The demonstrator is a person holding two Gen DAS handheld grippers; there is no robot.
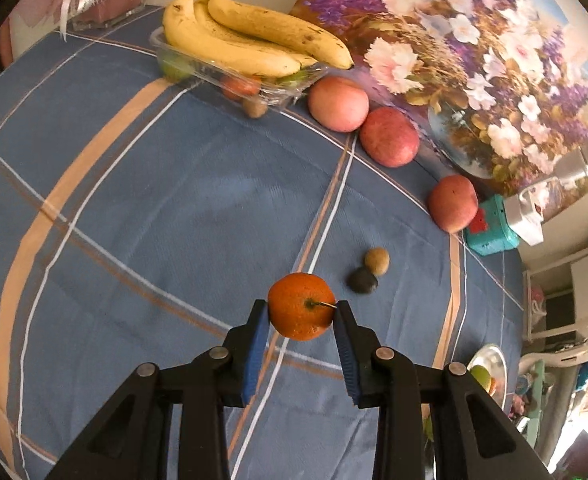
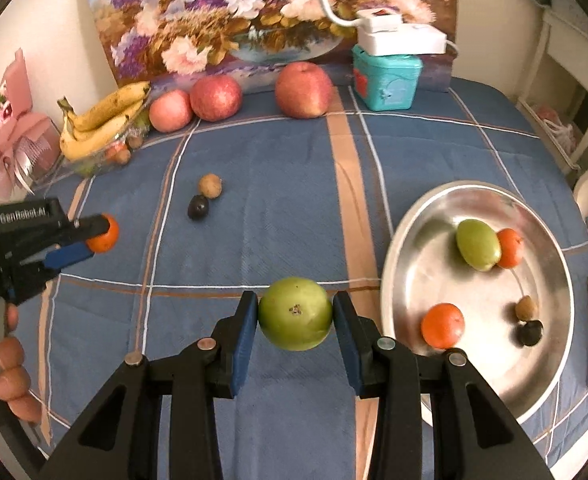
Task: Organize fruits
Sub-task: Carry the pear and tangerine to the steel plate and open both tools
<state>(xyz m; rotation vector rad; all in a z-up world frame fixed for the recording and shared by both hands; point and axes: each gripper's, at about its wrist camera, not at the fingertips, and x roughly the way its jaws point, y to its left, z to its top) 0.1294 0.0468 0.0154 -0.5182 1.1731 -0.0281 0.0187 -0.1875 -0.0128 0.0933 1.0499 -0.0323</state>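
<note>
My left gripper (image 1: 301,312) is shut on an orange tangerine (image 1: 300,306) and holds it above the blue checked cloth; the left gripper also shows in the right wrist view (image 2: 90,240). My right gripper (image 2: 295,314) is shut on a green fruit (image 2: 295,314), just left of a round metal plate (image 2: 550,364). The plate holds a green fruit (image 2: 477,244), two tangerines (image 2: 442,326) and two small dark and brown fruits (image 2: 528,322). A brown and a dark small fruit (image 1: 370,270) lie on the cloth ahead of the left gripper.
Three red apples (image 1: 388,136) line the foot of a flower painting (image 1: 474,52). A clear tray (image 1: 198,68) holds bananas (image 1: 254,40) and small fruits. A teal box (image 2: 386,78) with a white charger on top stands at the back right. A pink gift box (image 2: 18,136) is at the left.
</note>
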